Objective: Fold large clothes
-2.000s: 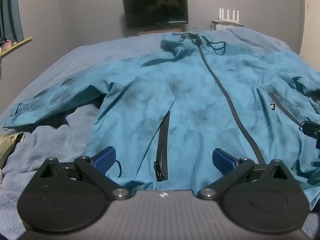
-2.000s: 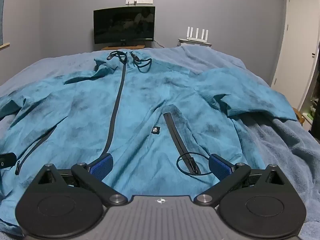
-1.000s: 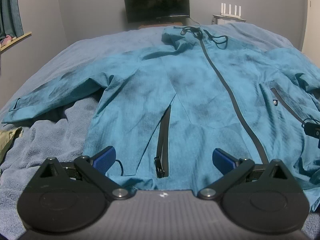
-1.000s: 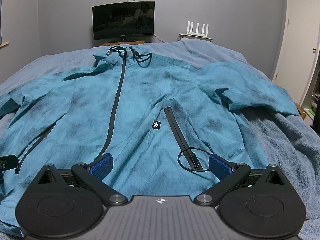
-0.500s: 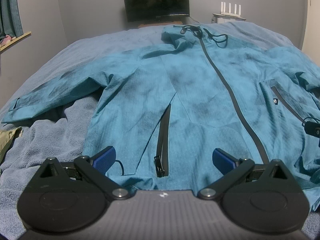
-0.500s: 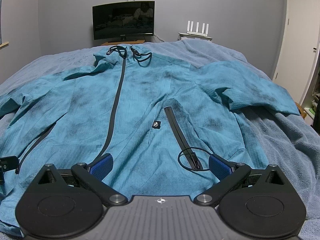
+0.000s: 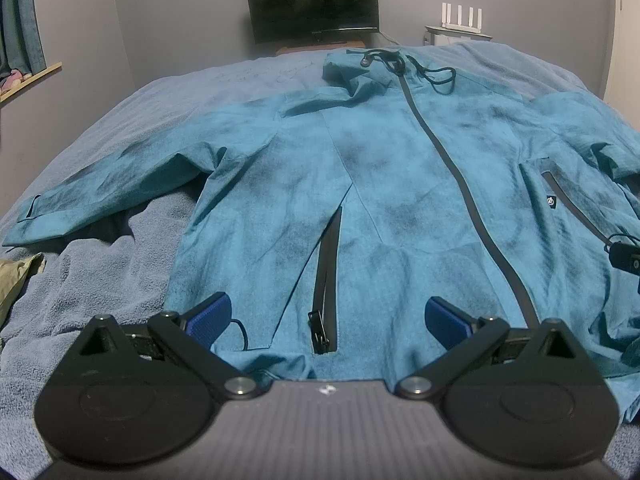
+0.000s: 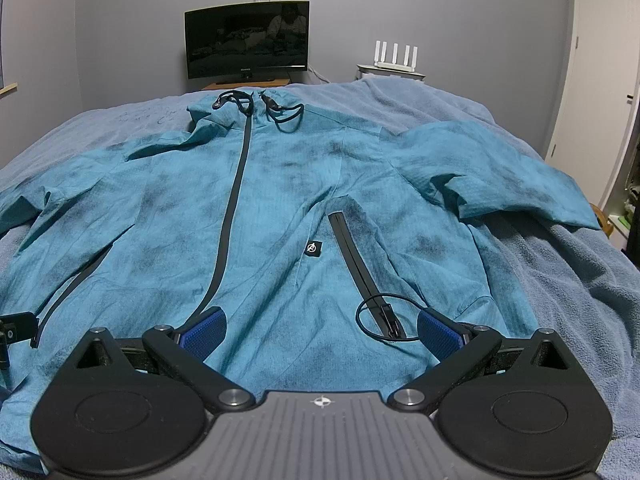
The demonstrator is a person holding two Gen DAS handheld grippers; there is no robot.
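A teal jacket (image 7: 400,184) is laid front-up and zipped on a bed covered with a blue-grey towel (image 7: 92,280), hem nearest the cameras, hood at the far end. No fold is seen yet; the task is judged to be at its start. The left gripper (image 7: 328,316) is spread wide over the hem near the left pocket zip (image 7: 326,276), nothing held; the right gripper (image 8: 320,330) is likewise spread over the hem, its pads to either side of the right pocket zip (image 8: 362,276). Whether the pads touch the cloth cannot be told from these angles. Risks, as judged: the fabric looks thin and slippery, so a pinch at the hem could take only the top layer and let the back drag; the loose cord loop (image 8: 380,320) at the right zip pull could be caught on a finger; the towel beneath could be picked up with the jacket. The left view alone shows the left sleeve (image 7: 104,184) stretched out flat to its cuff and a yellowish cloth (image 7: 16,280) at the bed edge. The right view alone shows the right sleeve (image 8: 500,176) bunched and doubled over, and a white door (image 8: 596,80).
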